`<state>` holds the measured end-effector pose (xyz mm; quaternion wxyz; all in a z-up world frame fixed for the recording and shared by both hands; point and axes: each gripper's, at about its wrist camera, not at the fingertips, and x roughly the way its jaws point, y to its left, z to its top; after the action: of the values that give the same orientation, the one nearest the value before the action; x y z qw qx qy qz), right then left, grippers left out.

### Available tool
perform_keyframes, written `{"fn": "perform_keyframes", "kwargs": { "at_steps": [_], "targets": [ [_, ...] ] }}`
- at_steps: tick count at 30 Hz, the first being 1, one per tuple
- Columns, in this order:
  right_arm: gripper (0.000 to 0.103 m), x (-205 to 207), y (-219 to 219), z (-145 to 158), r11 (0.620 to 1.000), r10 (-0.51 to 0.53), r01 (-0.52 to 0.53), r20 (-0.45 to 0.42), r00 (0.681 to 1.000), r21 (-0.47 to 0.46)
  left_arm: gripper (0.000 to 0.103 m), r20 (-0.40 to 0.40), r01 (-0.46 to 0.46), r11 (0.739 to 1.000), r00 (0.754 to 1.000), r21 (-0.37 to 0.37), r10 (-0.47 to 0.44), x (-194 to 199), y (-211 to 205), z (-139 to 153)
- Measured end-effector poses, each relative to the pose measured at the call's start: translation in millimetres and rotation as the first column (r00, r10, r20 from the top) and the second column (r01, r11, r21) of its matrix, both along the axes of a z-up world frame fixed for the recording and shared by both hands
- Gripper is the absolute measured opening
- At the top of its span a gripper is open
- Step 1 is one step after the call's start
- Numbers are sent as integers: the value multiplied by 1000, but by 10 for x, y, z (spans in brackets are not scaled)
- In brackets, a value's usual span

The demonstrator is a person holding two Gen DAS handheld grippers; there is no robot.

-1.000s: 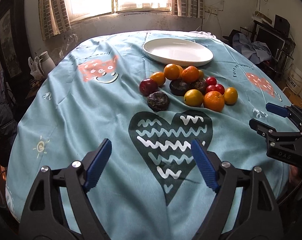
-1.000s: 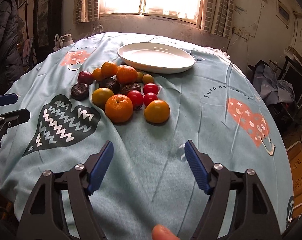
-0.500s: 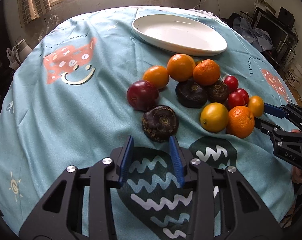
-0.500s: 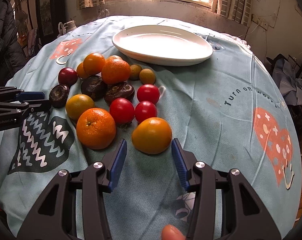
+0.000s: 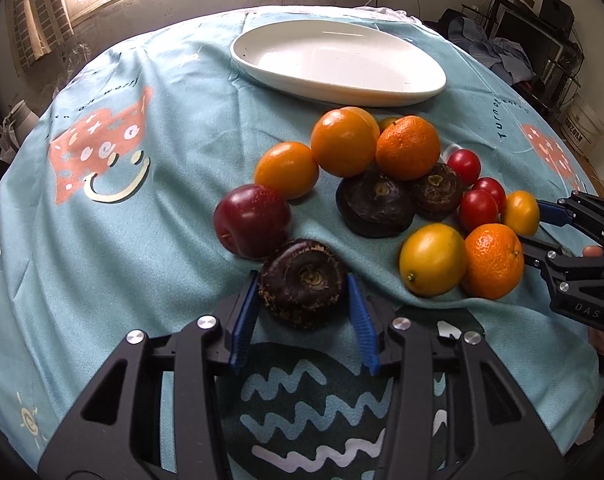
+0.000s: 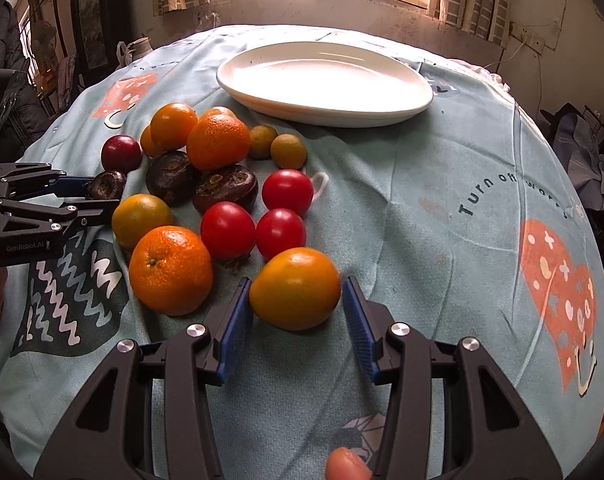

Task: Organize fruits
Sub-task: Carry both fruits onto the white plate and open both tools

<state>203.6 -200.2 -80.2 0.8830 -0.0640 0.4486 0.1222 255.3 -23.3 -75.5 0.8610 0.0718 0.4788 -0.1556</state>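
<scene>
The left gripper [image 5: 303,312] is reaching into the near side of the fruit pile, and its blue fingers [image 5: 244,320] are standing narrow on both sides of a dark brown water chestnut [image 5: 303,282]; they are looking pressed to it, though full contact is hard to judge. The right gripper [image 6: 298,312] is framing a smooth orange fruit [image 6: 295,287] in the same way: the left finger is touching it, and the right finger is seeming just beside it. Both fruits are lying on the tabletop, in front of the white plate [image 6: 381,114] near the far edge. The tablecloth [image 6: 441,264] is showing the words "Turn off", and the left gripper is carrying "GenRobot.AI".
</scene>
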Motion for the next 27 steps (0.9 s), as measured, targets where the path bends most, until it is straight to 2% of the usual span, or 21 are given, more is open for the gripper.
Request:
{"fn": "perform_keyframes", "kwargs": {
  "at_steps": [2, 4, 9, 12, 16, 20, 23, 27],
  "targets": [
    [48, 9, -8, -1, 1000, 0, 0, -3, 1000, 6, 44, 7, 1, 1000, 1000, 17, -1, -15, -15, -3],
    [43, -7, 7, 8, 1000, 3, -3, 3, 1000, -1, 44, 14, -5, 1000, 1000, 24, 5, -48, -22, 3],
    [43, -44, -15, 46, 1000, -8, 8, 13, 1000, 3, 43, 29, -9, 1000, 1000, 21, 9, -182, 0, 51],
    [43, -83, -55, 155, 999, -8, 7, 31, 999, 36, 43, 37, -7, 1000, 999, -19, 7, -254, 47, 179],
    [43, -3, -102, 430, 997, -10, 2, 100, 995, 74, 43, 81, 18, 992, 997, -127, -8, -185, 126, 528],
    [43, 402, -119, 604, 996, -39, 25, 165, 985, 89, 43, 108, 40, 980, 994, -194, -19, 291, 18, 771],
    [43, 808, -111, 610, 994, -62, 43, 180, 982, 105, 43, 62, 28, 970, 998, -242, -14, 853, -127, 785],
    [43, 1322, -78, 478, 994, -80, 68, 146, 986, 84, 43, -6, -21, 978, 1000, -206, 20, 1545, -355, 606]
  ]
}}
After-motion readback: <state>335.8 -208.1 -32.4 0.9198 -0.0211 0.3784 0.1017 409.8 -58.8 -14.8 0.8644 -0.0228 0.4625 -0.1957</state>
